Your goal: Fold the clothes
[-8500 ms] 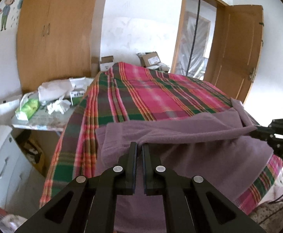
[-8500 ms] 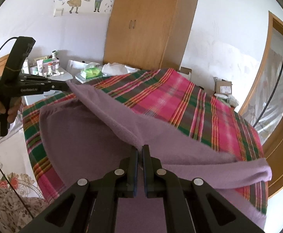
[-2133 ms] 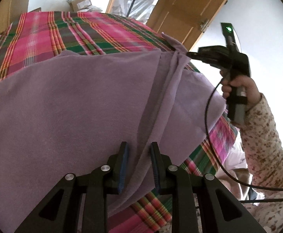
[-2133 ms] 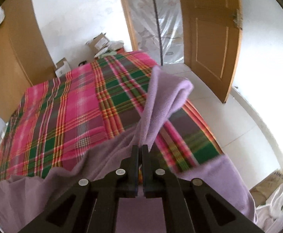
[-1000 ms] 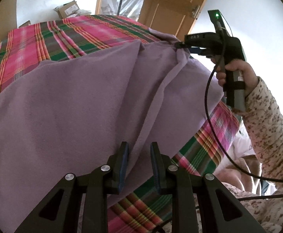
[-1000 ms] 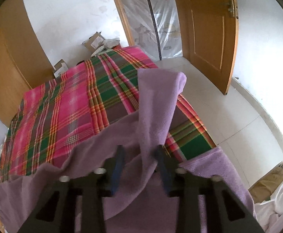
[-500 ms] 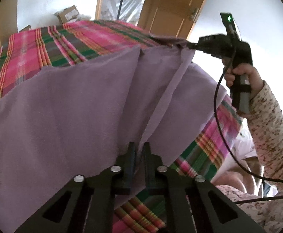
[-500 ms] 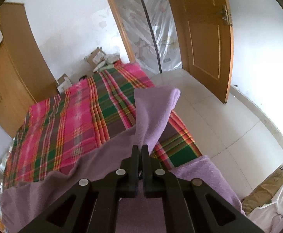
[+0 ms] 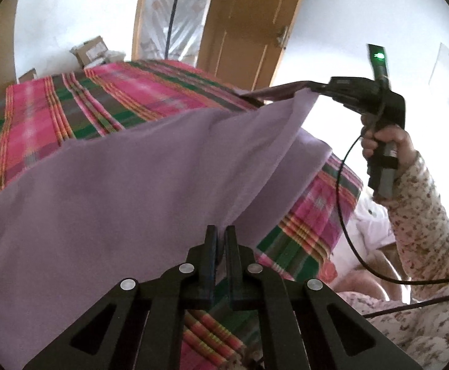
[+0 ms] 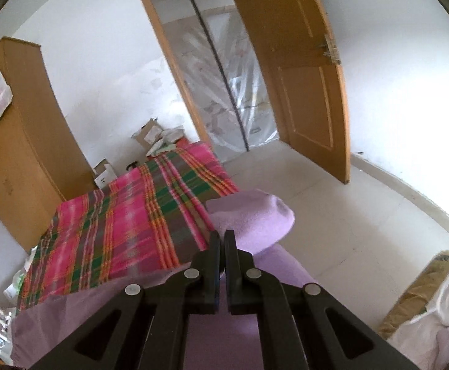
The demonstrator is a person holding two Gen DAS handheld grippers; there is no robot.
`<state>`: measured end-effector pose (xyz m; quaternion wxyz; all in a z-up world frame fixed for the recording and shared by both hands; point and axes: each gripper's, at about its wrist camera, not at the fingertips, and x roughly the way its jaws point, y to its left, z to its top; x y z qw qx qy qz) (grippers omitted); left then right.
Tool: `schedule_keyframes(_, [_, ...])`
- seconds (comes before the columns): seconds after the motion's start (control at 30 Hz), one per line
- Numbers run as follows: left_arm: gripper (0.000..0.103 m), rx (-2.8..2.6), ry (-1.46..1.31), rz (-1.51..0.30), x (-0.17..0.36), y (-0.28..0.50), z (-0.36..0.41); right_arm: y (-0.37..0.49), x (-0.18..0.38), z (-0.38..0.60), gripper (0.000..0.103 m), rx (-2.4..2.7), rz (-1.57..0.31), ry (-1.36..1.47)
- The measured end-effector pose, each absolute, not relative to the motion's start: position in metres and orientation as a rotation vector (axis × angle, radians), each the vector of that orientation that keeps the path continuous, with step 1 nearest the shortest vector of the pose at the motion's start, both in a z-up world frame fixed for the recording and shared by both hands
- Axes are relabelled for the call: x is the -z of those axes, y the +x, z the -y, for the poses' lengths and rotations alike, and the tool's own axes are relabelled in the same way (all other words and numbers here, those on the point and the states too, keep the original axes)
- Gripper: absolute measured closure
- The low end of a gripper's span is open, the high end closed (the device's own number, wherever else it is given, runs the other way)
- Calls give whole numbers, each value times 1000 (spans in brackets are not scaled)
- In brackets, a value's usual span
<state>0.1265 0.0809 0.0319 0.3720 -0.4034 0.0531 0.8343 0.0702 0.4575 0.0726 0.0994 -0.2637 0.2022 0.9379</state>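
Left gripper (image 9: 220, 234): jaws are sitting pressed nearly together, pinching a purple cloth (image 9: 116, 178) edge at the tips.
Right gripper (image 10: 221, 240): jaws are clamping close together on a fold of that cloth; seen from the left gripper, it is riding high, ahead and to the right.
Right hand (image 9: 384, 141): fingers are wrapping the right gripper's handle, the patterned sleeve (image 9: 421, 215) trailing down behind.

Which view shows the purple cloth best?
The left wrist view: the purple cloth spreads wide over the plaid bedspread, one corner lifted by the right hand-held gripper. The right wrist view shows only a bunched end at its fingers.
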Motion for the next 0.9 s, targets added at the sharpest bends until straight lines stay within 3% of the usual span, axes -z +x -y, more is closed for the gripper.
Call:
schedule_keyframes(0.33, [98, -2086, -1123, -205, -10, 124, -93, 98, -15, -485, 100, -2646, -757, -887])
schedule_keyframes(0.67, [98, -2073, -1138, -191, -9, 127, -91, 105, 5, -492, 100, -2614, -828, -932])
schedule_keyframes(0.8, [98, -2065, -1149, -178, -8, 126, -90, 109, 7, -494, 92, -2607, -823, -951])
schedule_keyframes(0.9, [98, -2058, -1151, -169, -8, 125, -88, 111, -5, -488, 85, -2628, -711, -935])
